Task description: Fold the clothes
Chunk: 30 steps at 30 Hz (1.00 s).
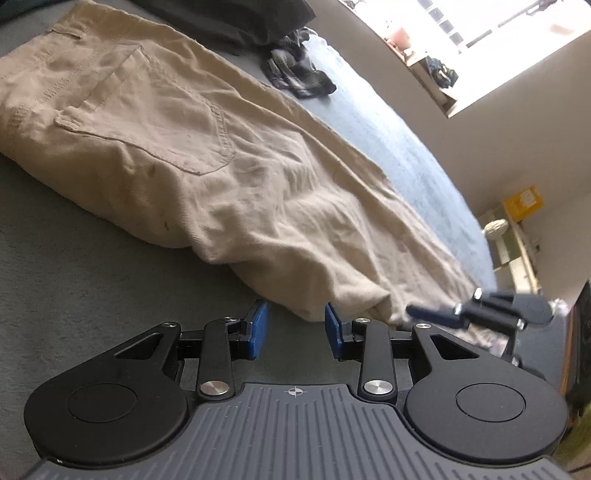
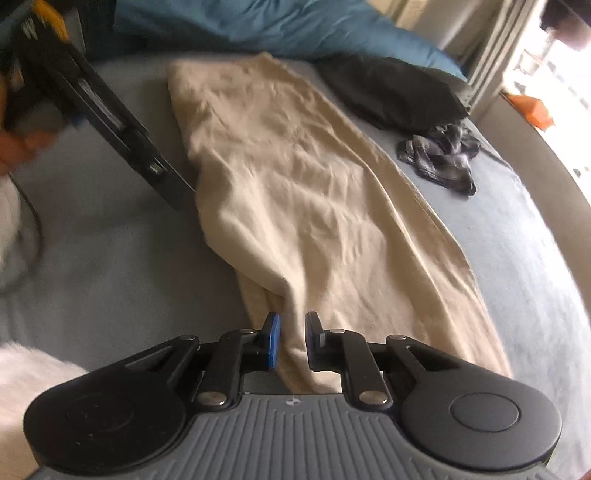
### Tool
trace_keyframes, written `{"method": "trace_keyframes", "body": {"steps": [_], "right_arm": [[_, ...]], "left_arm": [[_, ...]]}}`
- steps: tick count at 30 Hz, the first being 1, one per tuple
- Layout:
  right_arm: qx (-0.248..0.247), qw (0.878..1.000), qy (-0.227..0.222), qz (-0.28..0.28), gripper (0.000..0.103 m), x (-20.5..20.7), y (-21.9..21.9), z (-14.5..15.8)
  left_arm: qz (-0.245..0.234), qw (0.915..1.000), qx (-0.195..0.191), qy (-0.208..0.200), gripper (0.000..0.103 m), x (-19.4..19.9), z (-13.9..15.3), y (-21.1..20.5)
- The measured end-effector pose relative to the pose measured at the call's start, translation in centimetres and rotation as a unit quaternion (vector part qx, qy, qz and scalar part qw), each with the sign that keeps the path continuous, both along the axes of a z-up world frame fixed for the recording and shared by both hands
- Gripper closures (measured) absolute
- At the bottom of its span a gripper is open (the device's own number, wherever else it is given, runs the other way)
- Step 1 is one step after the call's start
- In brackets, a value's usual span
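Beige trousers (image 2: 306, 206) laid flat on the bed (image 2: 524, 266), both grippers at the cuff end.

I have the right gripper (image 2: 291, 341) nearest the work: a fold of cuff cloth lies between its narrowly parted jaws, though I cannot tell whether the pads press on it. My left gripper (image 1: 295, 330) is unclenched and empty, over bare sheet, with the hem just ahead of it. The trousers' long axis runs away from both grippers, from cuff to waistband (image 1: 62, 33) and back pocket (image 1: 147, 110) at the far end. I judge the coming fold must carry the cuffs along that axis toward the waist.
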State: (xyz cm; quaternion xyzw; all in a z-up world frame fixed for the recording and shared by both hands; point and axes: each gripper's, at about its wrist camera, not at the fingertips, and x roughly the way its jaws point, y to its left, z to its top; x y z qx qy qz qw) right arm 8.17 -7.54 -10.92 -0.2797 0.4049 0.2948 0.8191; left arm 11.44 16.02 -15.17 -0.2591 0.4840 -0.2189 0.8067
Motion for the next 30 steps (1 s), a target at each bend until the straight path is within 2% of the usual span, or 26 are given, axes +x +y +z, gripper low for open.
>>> {"method": "trace_keyframes", "body": {"steps": [3,7,9,13,16,18,21,23,24,25,26,28,30], "right_arm": [[-0.015,1.000,0.001,-0.016,0.088,-0.4,0.1,-0.7],[-0.050,0.998,-0.006,-0.035,0.089,0.3,-0.4,-2.5],[-0.058,0.997,-0.017,-0.038,0.089,0.7,-0.8,-2.9],[-0.043,0.998,-0.016,-0.040,0.094,1.6,-1.5,-2.9],[0.016,0.997,0.013,-0.074,0.098,3.3,-3.2,-2.4],[0.075,0.990,0.044,-0.106,0.099,4.9,-5.1,-1.9],[0.163,0.971,0.092,-0.147,0.099,7.0,-8.1,-1.5],[0.207,0.957,0.122,-0.163,0.099,8.1,-9.7,-1.6],[0.226,0.950,0.135,-0.166,0.099,8.5,-10.3,-1.7],[0.244,0.943,0.148,-0.168,0.099,8.8,-11.0,-1.8],[0.262,0.936,0.162,-0.170,0.099,9.2,-11.6,-1.9],[0.285,0.925,0.185,-0.167,0.099,9.6,-12.6,-2.2],[0.299,0.918,0.203,-0.164,0.099,9.7,-13.3,-2.6]], "left_arm": [[-0.012,0.9998,-0.002,-0.016,0.070,-0.3,0.7,-0.6],[-0.070,0.9949,0.046,-0.056,0.070,-0.8,1.8,-3.1],[-0.104,0.9875,0.081,-0.087,0.069,-1.2,2.3,-4.6],[-0.159,0.9653,0.147,-0.146,0.069,-1.8,3.1,-7.8],[-0.187,0.9484,0.183,-0.179,0.068,-1.7,3.1,-9.8],[-0.203,0.9377,0.205,-0.194,0.068,-1.4,2.7,-11.1],[-0.219,0.9174,0.254,-0.214,0.068,-1.0,1.7,-13.0],[-0.235,0.8998,0.282,-0.237,0.069,-1.0,1.2,-14.0],[-0.241,0.8936,0.290,-0.243,0.071,-1.0,1.0,-14.3],[-0.245,0.8891,0.297,-0.247,0.078,-0.9,0.9,-14.5],[-0.248,0.8860,0.302,-0.249,0.089,-0.8,0.8,-14.5],[-0.252,0.8877,0.296,-0.246,0.096,-0.5,0.9,-14.1],[-0.257,0.8961,0.271,-0.239,0.098,0.0,1.3,-13.4]]}}
